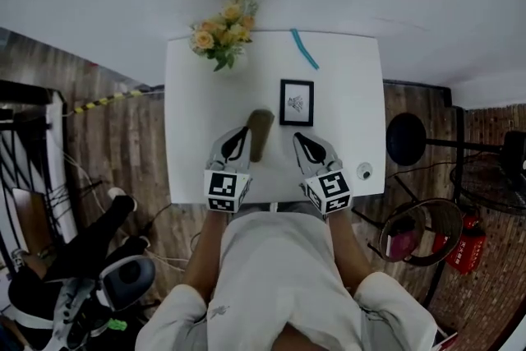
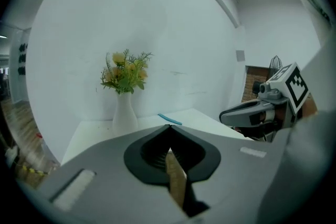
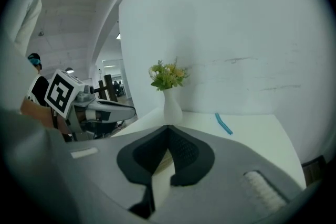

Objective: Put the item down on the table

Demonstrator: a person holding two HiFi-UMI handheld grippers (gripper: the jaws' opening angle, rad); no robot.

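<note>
Nearest to us is the white shirt (image 1: 279, 275) of the person. Just ahead of it are the two hand-held grippers, over the near edge of the white rectangular worktop (image 1: 193, 127). The left gripper (image 1: 243, 131) has its fingers closed, the tips meeting each other. The right gripper (image 1: 298, 136) also has its fingers closed tip to tip, and it holds nothing.

The item, a flat brown piece with a rounded far end (image 1: 261, 127), lies on the worktop between the two grippers, just beside the left fingers. In the left gripper view it shows as a brown strip through the slit behind the tips. Whether the fingers touch it, we cannot tell.

Just beyond it, a little to the right, lies a small black-framed picture (image 1: 296, 102). At the far edge of the worktop stands a white vase with yellow flowers (image 1: 222, 35), and near it lies a thin blue strip (image 1: 304, 48).
</note>
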